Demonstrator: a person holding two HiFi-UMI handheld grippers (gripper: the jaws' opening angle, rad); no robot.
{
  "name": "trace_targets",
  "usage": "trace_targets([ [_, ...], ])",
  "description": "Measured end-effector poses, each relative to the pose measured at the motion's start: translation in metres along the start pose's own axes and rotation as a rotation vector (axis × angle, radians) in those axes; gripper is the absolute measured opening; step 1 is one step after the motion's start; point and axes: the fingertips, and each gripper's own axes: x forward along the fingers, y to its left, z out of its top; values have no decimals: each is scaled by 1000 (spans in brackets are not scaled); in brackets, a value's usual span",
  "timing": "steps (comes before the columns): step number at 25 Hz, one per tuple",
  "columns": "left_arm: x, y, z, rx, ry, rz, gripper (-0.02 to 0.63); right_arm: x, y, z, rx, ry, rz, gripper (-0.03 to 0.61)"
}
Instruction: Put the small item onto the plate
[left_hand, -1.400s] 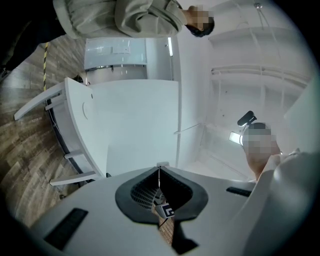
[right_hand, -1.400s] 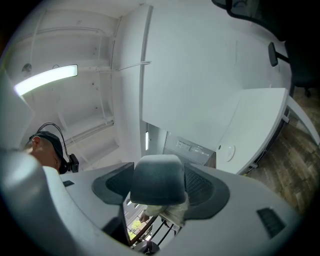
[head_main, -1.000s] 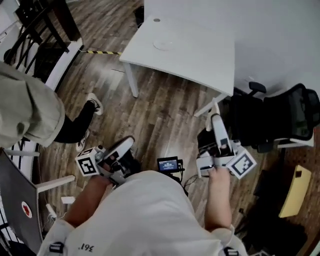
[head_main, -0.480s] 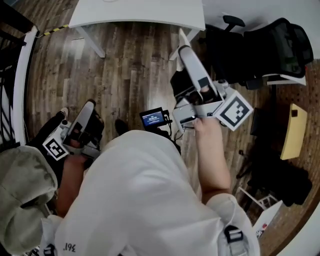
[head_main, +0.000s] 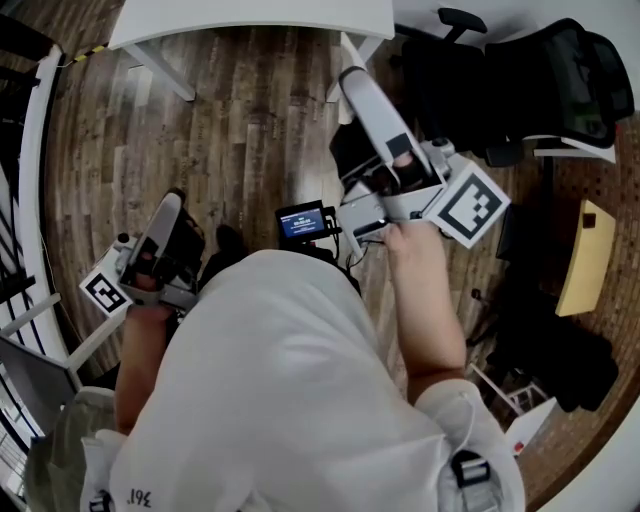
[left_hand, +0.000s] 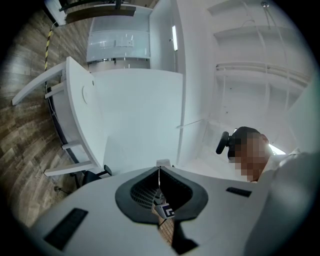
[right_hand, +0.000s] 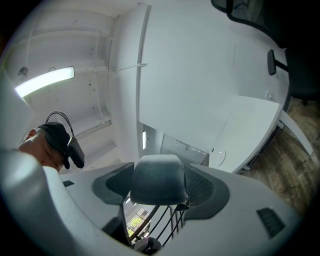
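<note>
In the right gripper view, a small dark grey rounded item (right_hand: 156, 185) sits between the jaws of my right gripper (right_hand: 159, 165), which is shut on it. In the head view my right gripper (head_main: 350, 78) is held up over the wooden floor, pointing toward the white table (head_main: 250, 15). My left gripper (head_main: 172, 200) hangs low at the left, and its own view shows the left gripper (left_hand: 159, 167) shut with nothing in it. A faint round white plate (right_hand: 220, 156) lies on the table, also seen as a plate (left_hand: 85, 93) from the left gripper.
A black office chair (head_main: 560, 70) stands at the upper right, with a yellow board (head_main: 585, 255) beside it. A small lit screen (head_main: 303, 220) hangs at the person's chest. White railing (head_main: 35, 180) runs along the left. Another person's beige sleeve (head_main: 70, 440) shows bottom left.
The head view has swung, so the table slid to the top edge. My right gripper rose higher in view. The left gripper shifted left, and the beige-clad person dropped to the bottom left.
</note>
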Motion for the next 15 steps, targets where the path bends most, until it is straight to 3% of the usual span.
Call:
trace_targets([
  [8,7,16,16,6,-60,35,6,28,-31,3,21,60,-6,316],
  [15,1,50,100,3,-54,29,6,111,-58,-18,8,68,-25,316],
])
